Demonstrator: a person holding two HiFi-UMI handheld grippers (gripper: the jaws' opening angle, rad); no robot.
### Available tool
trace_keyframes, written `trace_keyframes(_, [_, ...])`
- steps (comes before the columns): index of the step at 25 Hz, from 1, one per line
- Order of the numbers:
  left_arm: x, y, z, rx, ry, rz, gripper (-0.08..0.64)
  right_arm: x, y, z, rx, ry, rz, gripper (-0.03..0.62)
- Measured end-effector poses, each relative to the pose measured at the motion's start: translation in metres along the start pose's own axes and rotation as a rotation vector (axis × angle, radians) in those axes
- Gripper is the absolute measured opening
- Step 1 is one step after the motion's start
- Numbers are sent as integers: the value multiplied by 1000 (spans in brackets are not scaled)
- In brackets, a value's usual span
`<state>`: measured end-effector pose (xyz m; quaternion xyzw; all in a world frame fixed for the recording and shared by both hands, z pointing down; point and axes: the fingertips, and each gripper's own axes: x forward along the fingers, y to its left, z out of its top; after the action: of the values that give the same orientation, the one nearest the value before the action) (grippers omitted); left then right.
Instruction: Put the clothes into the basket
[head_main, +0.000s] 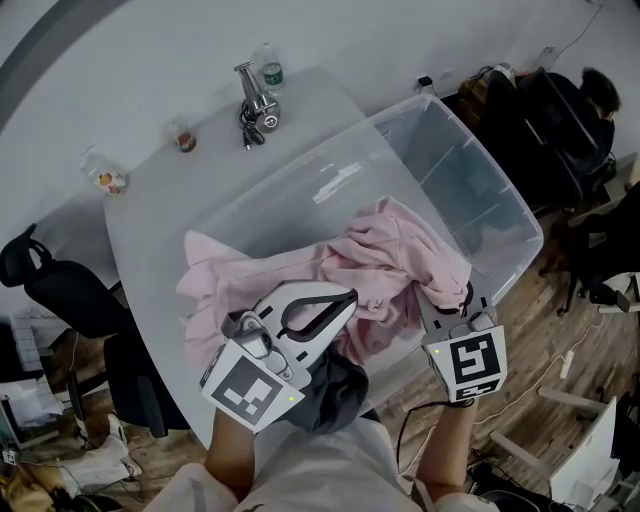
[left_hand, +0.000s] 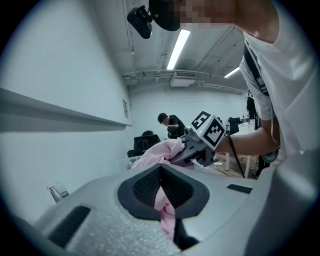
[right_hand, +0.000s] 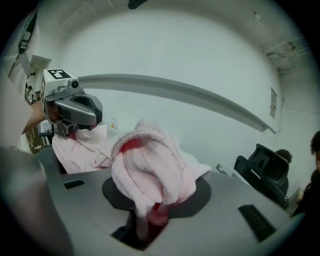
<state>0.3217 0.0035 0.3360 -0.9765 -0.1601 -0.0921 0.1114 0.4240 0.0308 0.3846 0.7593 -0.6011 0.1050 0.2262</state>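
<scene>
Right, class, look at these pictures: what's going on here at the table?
A person holds a pink fleecy garment with both tools: the left tongs and right tongs are each shut on its cloth. The garment hangs bunched over the clear plastic storage bin on the white table, not yet released.

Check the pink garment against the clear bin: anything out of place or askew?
The soft pink garment is only partly inside the clear plastic bin: its left portion drapes over the near rim toward the white table. The left gripper and right gripper are each shut on it. Nothing looks spilled or damaged.
</scene>
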Motion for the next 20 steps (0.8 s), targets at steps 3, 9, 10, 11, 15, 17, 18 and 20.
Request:
trace_keyframes(3, [8,-3,-10,-25,19,-17,5,4,7,-11,-19,41,28,118])
trace_keyframes(9, [24,-11,-26,-55,45,-54,5,12,22,-25,-131,123,76,132])
trace_keyframes(10, [26,-13,-28,-56,49,-57,5,14,25,-28,-152,137,82,135])
trace_keyframes(11, [27,-14,-30,-58,53,-61,5,15,27,-30,-175,152,89,137])
trace_keyframes(15, [29,-18,-34,-61,63,-74,5,19,36,-38,-251,204,117,150])
trace_keyframes(17, [29,-19,-36,-61,69,-82,5,21,41,-41,-274,227,132,159])
trace_keyframes(18, [29,-19,-37,-66,74,-84,5,22,44,-44,-286,239,140,163])
trace_keyframes(20, [30,-20,-38,-68,80,-90,5,23,48,-48,-309,265,158,181])
